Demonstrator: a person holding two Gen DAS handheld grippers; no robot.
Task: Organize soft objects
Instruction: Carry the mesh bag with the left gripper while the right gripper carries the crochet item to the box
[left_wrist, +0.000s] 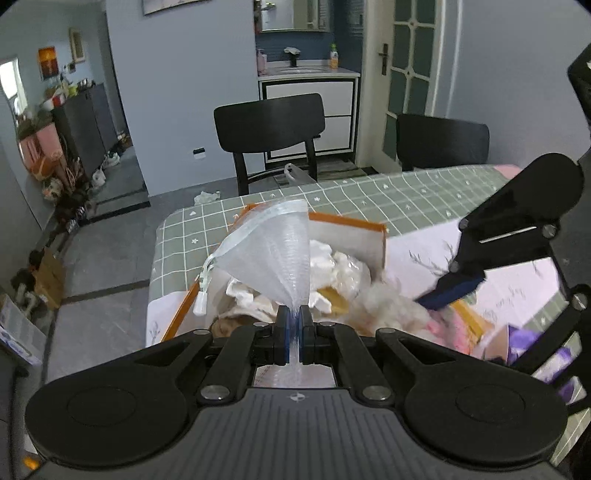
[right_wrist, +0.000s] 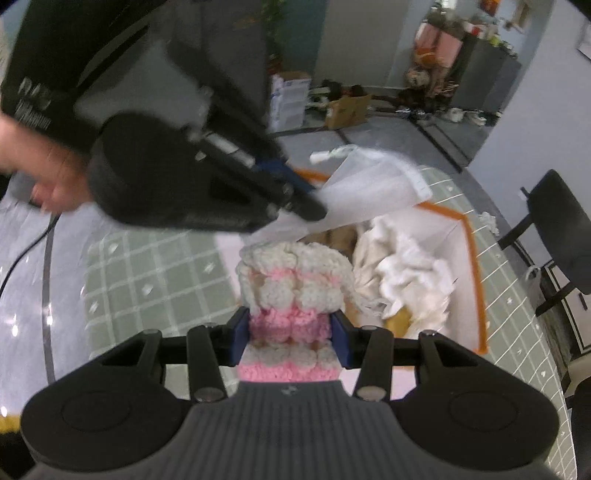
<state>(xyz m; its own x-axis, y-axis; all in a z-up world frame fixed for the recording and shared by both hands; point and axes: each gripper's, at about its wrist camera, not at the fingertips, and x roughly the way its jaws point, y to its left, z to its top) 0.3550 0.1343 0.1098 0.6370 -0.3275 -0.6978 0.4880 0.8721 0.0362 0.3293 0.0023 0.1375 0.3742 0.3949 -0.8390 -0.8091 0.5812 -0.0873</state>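
My left gripper (left_wrist: 294, 324) is shut on a white mesh zipper bag (left_wrist: 269, 247), held up above an orange-edged box (left_wrist: 347, 225); the bag also shows in the right wrist view (right_wrist: 373, 184). The box holds crumpled white cloths (left_wrist: 332, 266) and other soft items. My right gripper (right_wrist: 291, 332) is shut on a pink and white crocheted piece (right_wrist: 291, 291), held at the box's near edge (right_wrist: 476, 295). In the left wrist view the right gripper (left_wrist: 454, 291) is at the box's right side, with the fluffy piece (left_wrist: 388, 310) below it.
The box stands on a table with a green checked cloth (left_wrist: 388, 195). A pale floral sheet (left_wrist: 424, 251) lies under the box. Two black chairs (left_wrist: 269, 125) stand behind the table. A purple package (left_wrist: 524, 343) lies at the right.
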